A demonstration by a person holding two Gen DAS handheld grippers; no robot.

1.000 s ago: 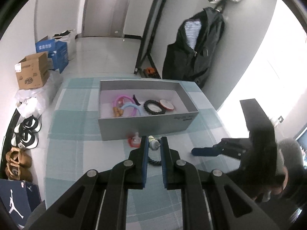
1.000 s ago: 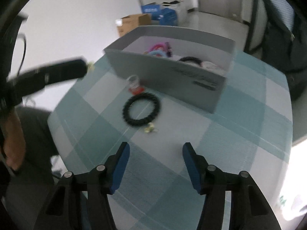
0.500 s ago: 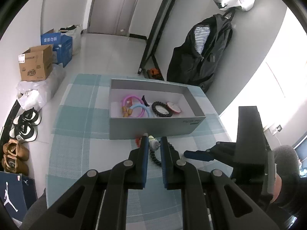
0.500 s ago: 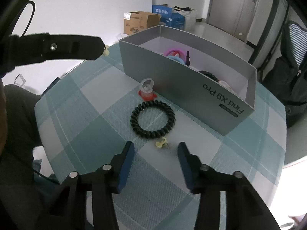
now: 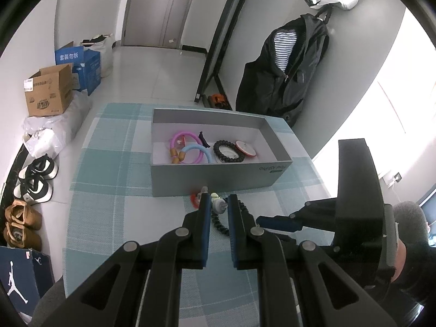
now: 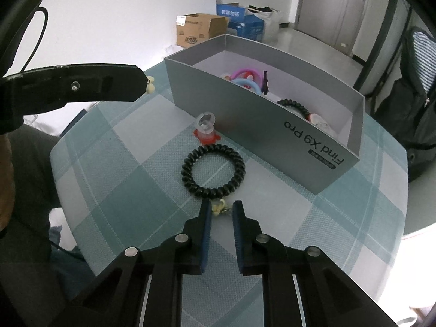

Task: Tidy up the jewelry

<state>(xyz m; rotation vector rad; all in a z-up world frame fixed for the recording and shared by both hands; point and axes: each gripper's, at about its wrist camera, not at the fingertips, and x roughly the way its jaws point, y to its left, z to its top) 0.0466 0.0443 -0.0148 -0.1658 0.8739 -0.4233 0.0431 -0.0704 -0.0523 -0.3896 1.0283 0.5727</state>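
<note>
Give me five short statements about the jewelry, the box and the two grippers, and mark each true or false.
1. The left gripper holds a small pale charm between its fingers. True.
2. The black coil bracelet lies inside the grey box. False: it lies on the checked tablecloth in front of the box.
3. The right gripper has its fingers on either side of a small yellowish trinket on the cloth. True.
4. The grey box is empty. False: it holds a pink ring, a light blue ring and a black bead bracelet, among others.
5. The clear ring on a red base stands on the cloth, outside the box. True.
</note>
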